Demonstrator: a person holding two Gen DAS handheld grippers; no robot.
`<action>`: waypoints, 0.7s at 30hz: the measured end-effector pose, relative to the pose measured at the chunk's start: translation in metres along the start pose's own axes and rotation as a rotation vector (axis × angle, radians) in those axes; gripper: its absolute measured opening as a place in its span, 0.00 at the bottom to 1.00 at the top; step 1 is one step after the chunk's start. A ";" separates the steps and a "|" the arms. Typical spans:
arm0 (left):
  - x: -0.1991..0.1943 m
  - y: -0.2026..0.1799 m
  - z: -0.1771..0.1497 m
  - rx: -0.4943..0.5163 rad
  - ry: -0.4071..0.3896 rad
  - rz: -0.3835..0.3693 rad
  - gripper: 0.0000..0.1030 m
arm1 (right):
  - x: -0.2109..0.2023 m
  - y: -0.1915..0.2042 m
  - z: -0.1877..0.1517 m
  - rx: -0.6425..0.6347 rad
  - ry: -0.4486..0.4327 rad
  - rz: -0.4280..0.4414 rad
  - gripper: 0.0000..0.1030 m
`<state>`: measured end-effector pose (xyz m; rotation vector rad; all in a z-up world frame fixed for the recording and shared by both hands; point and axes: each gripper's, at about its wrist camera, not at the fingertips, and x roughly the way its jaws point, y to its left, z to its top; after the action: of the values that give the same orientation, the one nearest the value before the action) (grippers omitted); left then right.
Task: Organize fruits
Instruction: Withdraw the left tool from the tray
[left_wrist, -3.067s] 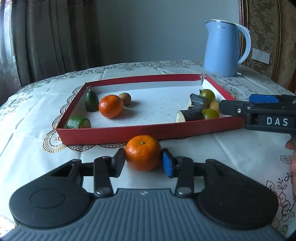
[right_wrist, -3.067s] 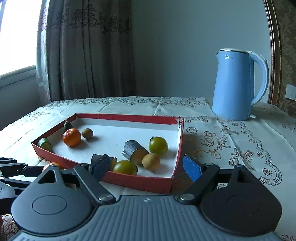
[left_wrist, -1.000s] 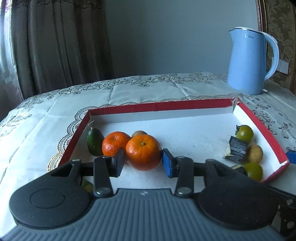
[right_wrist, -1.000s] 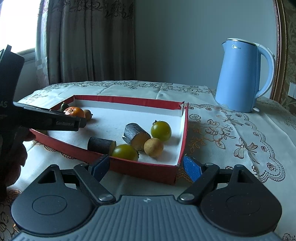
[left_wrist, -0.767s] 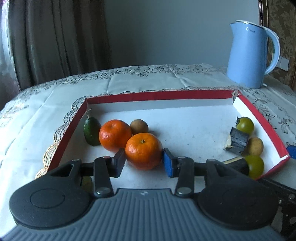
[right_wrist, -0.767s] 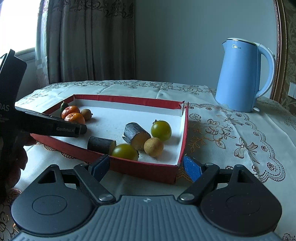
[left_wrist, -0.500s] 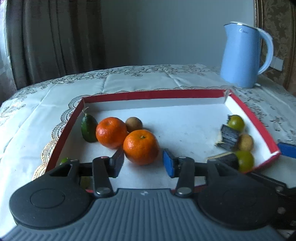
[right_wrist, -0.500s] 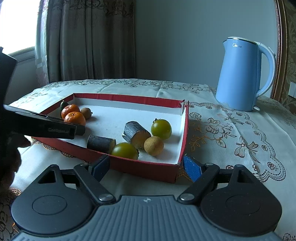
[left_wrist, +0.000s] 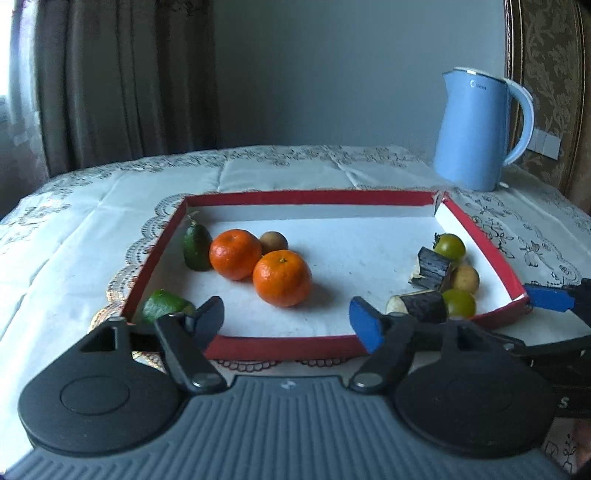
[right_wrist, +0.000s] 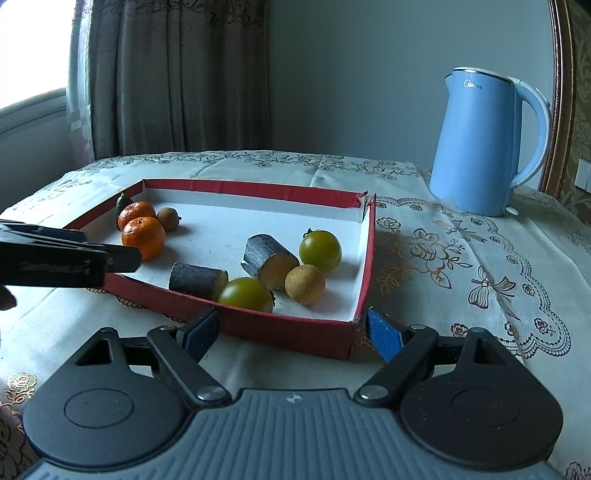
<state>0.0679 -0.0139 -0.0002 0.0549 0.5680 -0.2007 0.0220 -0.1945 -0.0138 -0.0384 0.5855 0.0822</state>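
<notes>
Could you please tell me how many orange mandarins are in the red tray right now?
2. Both sit at the tray's left end: one mandarin beside the dark green fruit, the other mandarin nearer the camera, touching it. None looks hidden.

Left wrist camera sits low and close at the red tray's near edge, facing the far wall. Right wrist camera looks in from the tray's near right corner, angled leftward. Both share the tray and the blue kettle at the surface's far right.
</notes>
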 end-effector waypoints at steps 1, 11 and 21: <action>-0.003 0.000 -0.001 0.002 -0.006 0.007 0.72 | 0.000 0.000 0.000 0.001 0.000 0.000 0.84; -0.028 0.008 -0.012 -0.053 -0.009 0.007 0.84 | -0.003 0.001 -0.002 0.029 0.010 -0.039 0.84; -0.070 0.006 -0.026 -0.071 -0.037 0.051 0.99 | -0.032 0.019 -0.006 0.127 -0.013 -0.075 0.94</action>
<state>-0.0021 0.0073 0.0151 -0.0031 0.5355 -0.1318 -0.0100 -0.1780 -0.0016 0.0634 0.5748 -0.0281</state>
